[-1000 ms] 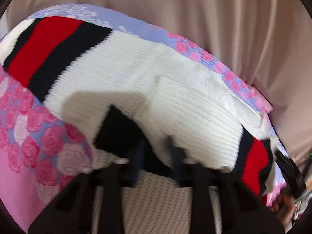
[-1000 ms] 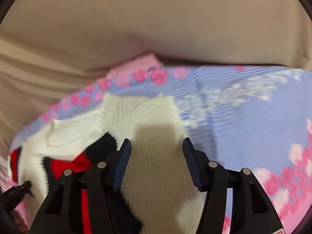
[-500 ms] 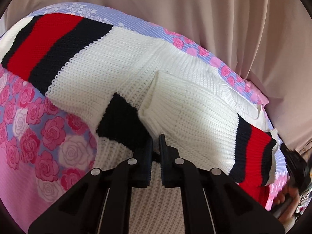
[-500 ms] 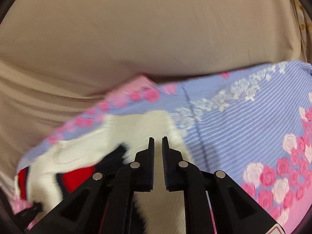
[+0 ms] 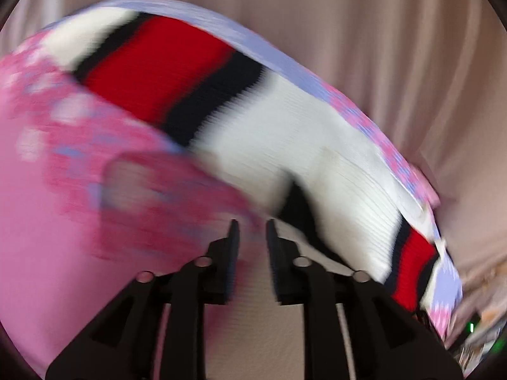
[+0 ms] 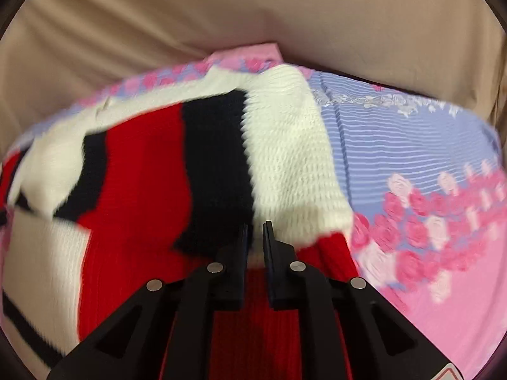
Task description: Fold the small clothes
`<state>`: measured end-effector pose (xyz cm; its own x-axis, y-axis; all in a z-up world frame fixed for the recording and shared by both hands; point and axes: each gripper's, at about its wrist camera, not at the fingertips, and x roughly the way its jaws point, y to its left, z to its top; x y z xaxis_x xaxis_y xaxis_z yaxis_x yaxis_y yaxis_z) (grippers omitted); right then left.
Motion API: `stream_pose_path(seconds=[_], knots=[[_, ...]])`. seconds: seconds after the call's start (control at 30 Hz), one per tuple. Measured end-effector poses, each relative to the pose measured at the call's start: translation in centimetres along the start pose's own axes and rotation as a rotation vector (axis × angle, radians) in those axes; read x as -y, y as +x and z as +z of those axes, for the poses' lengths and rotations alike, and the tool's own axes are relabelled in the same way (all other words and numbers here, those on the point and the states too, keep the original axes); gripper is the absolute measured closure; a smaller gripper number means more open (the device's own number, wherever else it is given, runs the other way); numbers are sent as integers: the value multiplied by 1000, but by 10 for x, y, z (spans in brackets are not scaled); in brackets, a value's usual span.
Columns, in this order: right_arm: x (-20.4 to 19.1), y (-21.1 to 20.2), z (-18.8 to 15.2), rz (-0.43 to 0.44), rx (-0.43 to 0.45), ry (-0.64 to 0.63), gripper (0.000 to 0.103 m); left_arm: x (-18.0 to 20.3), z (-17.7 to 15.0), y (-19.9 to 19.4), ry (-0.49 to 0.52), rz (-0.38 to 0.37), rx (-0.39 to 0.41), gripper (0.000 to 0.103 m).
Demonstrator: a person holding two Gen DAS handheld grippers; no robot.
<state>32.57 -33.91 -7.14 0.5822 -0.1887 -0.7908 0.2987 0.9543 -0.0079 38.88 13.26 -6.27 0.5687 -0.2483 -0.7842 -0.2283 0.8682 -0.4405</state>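
Observation:
A small white knit sweater (image 5: pixel 285 145) with red and black stripes lies on a floral pink and lilac cloth (image 5: pixel 47 221). In the left wrist view, which is blurred, my left gripper (image 5: pixel 252 224) has a narrow gap between its jaws and sits at the sweater's near edge, beside a black cuff (image 5: pixel 298 209); I cannot tell if knit is pinched. In the right wrist view my right gripper (image 6: pixel 255 226) is shut on the sweater (image 6: pixel 285 158), holding a fold of its striped end over the body.
The floral cloth (image 6: pixel 427 174) covers a raised surface with rounded edges. Beige draped fabric (image 6: pixel 253 9) hangs behind it and also shows in the left wrist view (image 5: pixel 380 47). Some clutter (image 5: pixel 475 326) sits low at the right.
Both grippers closed from open over the last second. The right gripper has pulled the striped end of the sweater over its body. The left view has swung left and blurred.

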Motion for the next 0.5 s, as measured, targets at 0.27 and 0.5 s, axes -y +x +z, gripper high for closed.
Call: stream_pose_path(seconds=[0.27, 0.5], knots=[[-17, -77, -50, 204, -9, 120, 80, -154, 119, -26, -370, 134, 175, 50], [-53, -107, -96, 206, -156, 117, 80, -207, 170, 8, -536, 123, 192, 94]])
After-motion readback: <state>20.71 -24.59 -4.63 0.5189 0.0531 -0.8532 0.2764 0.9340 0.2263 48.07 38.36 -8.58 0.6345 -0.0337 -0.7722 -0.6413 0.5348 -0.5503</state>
